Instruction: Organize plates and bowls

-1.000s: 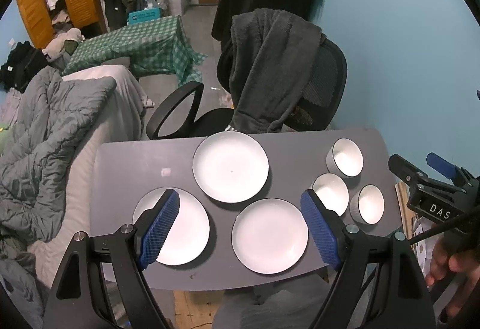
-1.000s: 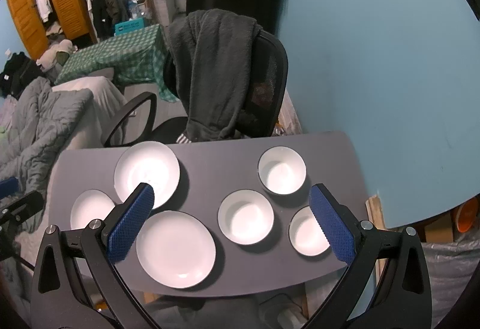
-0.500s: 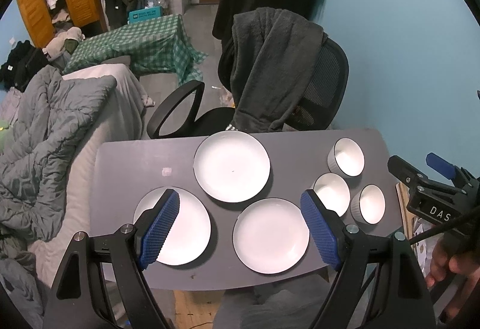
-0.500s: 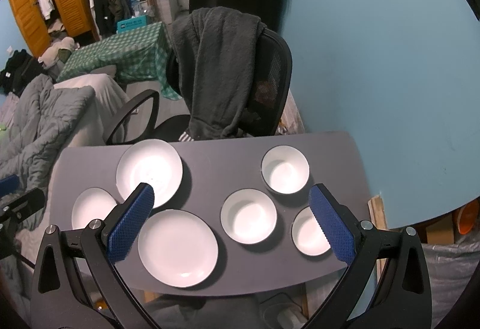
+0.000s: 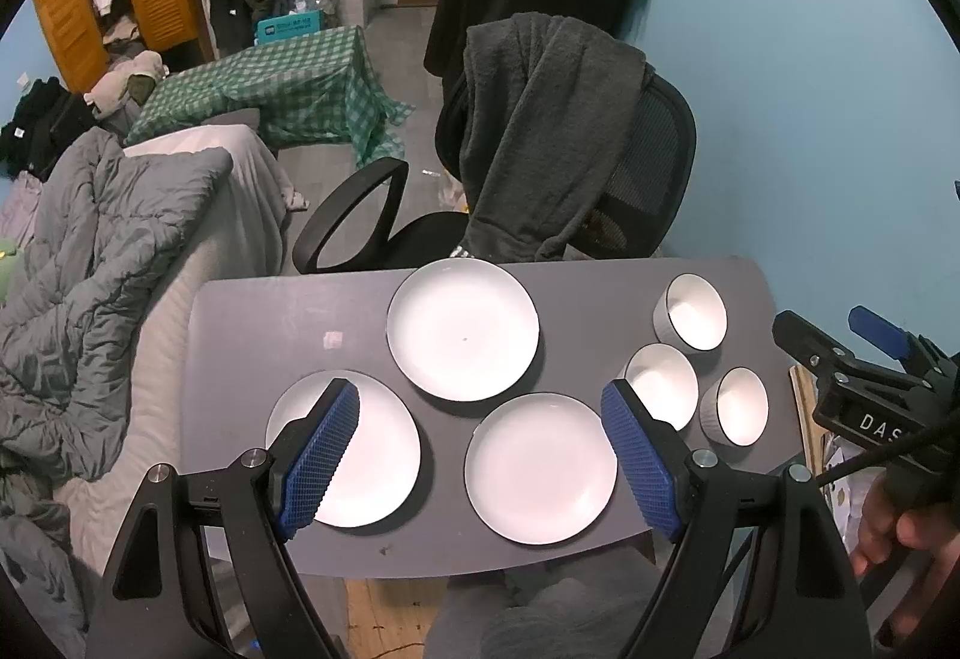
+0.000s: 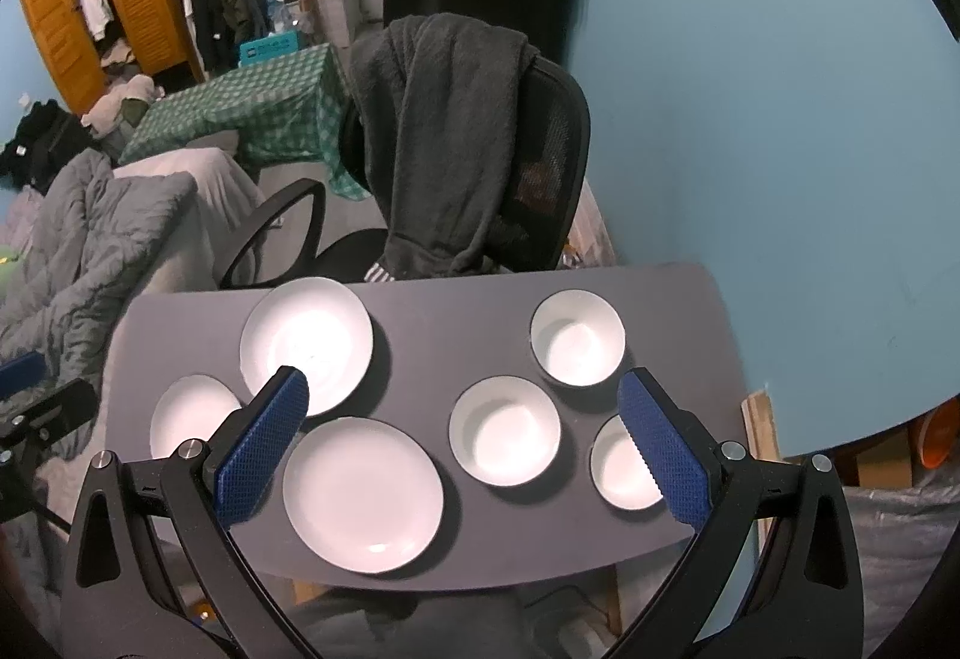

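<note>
Three white plates lie on a grey table (image 5: 252,323): a far plate (image 5: 462,327), a near-left plate (image 5: 372,449) and a near-middle plate (image 5: 540,467). Three white bowls stand at the right: a far bowl (image 5: 693,311), a middle bowl (image 5: 663,380) and a near bowl (image 5: 738,406). My left gripper (image 5: 480,449) is open and empty, high above the near plates. My right gripper (image 6: 462,437) is open and empty, above the middle bowl (image 6: 505,431), the far bowl (image 6: 577,338), the near bowl (image 6: 624,464) and the plates (image 6: 363,485).
A black office chair (image 5: 636,179) draped with a grey garment stands behind the table. A bed with a grey quilt (image 5: 90,263) lies to the left. A blue wall (image 6: 780,119) bounds the right side. The right gripper's body (image 5: 864,407) shows at the table's right edge.
Both grippers have drifted only slightly; the table and dishes sit a touch lower and to the right in the right wrist view. Nothing was taken hold of or let go.
</note>
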`<state>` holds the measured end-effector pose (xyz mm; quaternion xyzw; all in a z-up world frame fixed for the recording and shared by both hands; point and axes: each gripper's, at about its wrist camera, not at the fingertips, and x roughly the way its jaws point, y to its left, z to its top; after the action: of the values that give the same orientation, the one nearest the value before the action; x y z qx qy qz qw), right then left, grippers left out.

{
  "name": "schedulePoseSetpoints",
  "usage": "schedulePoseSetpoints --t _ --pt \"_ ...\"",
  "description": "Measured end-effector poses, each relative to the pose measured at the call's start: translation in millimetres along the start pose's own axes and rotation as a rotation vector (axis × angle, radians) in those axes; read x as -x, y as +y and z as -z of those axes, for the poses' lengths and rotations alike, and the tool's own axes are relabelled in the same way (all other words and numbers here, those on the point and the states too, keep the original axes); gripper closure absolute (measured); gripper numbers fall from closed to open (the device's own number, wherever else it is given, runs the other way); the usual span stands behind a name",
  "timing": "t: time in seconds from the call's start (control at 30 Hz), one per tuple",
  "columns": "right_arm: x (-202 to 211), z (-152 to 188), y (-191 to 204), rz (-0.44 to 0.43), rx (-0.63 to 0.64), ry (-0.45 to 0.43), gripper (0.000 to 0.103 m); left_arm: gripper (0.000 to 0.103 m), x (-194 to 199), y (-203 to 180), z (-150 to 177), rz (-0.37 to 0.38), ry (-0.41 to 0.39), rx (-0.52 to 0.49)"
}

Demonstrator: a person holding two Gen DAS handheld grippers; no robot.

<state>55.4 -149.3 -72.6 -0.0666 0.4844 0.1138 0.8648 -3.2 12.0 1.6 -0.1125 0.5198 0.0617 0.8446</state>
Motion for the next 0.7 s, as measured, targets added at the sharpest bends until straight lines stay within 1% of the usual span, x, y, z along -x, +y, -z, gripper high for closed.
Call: schedulePoseSetpoints --t 0.7 --pt "-4.2 -2.7 1.4 -0.008 0.003 0.007 0.002 0.019 -4.1 3.1 2.4 0.005 0.017 0.016"
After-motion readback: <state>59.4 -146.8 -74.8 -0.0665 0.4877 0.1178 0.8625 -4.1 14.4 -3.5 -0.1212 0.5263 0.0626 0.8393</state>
